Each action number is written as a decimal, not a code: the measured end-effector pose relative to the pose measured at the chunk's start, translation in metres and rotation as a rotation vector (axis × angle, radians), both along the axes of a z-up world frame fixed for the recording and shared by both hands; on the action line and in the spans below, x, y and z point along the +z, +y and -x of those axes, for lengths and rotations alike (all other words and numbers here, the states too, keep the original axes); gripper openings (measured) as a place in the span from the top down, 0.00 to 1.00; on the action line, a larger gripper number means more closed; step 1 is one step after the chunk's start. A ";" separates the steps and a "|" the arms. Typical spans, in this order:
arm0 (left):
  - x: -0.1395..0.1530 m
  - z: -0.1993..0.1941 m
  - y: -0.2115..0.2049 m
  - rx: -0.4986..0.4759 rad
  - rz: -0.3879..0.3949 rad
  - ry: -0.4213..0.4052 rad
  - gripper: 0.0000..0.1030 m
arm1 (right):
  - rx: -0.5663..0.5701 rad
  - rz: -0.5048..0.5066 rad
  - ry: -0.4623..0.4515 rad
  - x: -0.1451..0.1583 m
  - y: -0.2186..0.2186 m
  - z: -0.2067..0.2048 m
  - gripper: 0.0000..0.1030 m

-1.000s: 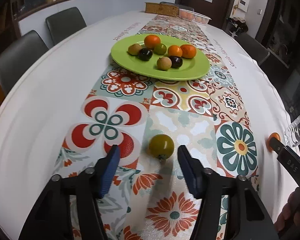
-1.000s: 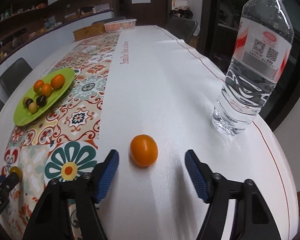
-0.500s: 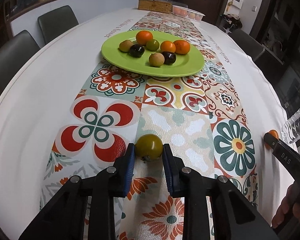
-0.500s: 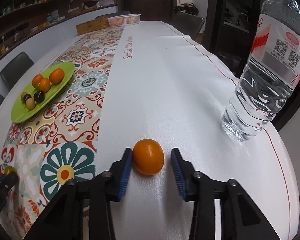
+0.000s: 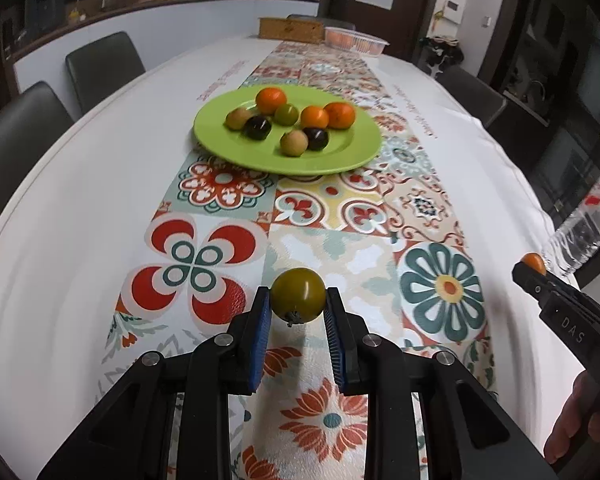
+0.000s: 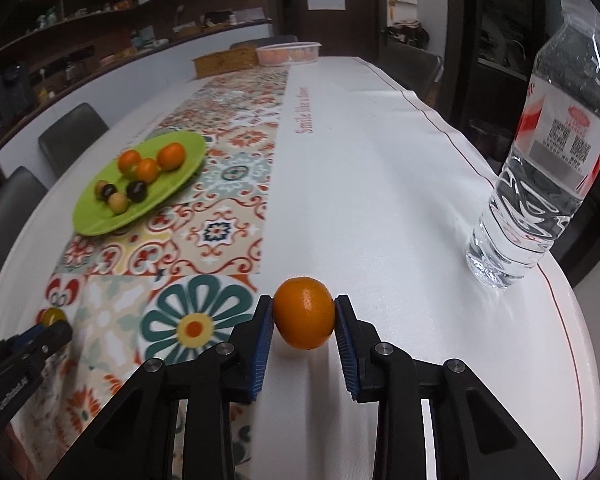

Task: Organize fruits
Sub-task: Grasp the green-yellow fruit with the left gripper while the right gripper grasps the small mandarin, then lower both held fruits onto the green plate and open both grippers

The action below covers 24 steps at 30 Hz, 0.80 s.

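Note:
My left gripper [image 5: 297, 309] is shut on a green tomato [image 5: 297, 296] and holds it just above the patterned runner. My right gripper [image 6: 304, 318] is shut on a small orange [image 6: 304, 313], lifted slightly off the white cloth. A green plate [image 5: 340, 160] with several small fruits stands further up the runner; it also shows in the right wrist view [image 6: 96, 220]. The right gripper with its orange [image 5: 533, 259] shows at the right edge of the left wrist view. The left gripper with its tomato [image 6: 54, 315] shows at lower left of the right wrist view.
A water bottle [image 6: 540, 168] stands near the table's right edge, right of the orange. A wooden box [image 5: 291, 28] and a clear tray [image 5: 356, 40] sit at the table's far end. Grey chairs [image 5: 104, 64] line the left side.
Both grippers closed from wide open onto their fruits: the left on the green tomato, the right on the orange. Both fruits have lifted slightly off the table.

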<state>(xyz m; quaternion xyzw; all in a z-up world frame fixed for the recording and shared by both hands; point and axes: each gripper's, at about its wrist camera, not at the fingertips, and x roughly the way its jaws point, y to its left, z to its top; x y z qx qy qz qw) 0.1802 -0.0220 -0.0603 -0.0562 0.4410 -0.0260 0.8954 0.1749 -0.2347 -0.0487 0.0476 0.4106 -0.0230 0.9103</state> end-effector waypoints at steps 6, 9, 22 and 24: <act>0.016 0.010 -0.002 -0.037 0.008 -0.044 0.74 | 0.052 -0.028 -0.026 0.015 0.010 0.013 0.69; 0.024 0.014 -0.004 -0.053 0.011 -0.070 0.74 | 0.076 -0.038 -0.040 0.023 0.015 0.019 0.69; 0.059 0.023 0.004 -0.100 0.010 -0.182 0.74 | 0.187 -0.050 -0.129 0.058 0.045 0.025 0.69; 0.066 0.023 0.005 -0.107 0.005 -0.205 0.74 | 0.204 -0.052 -0.144 0.063 0.050 0.023 0.69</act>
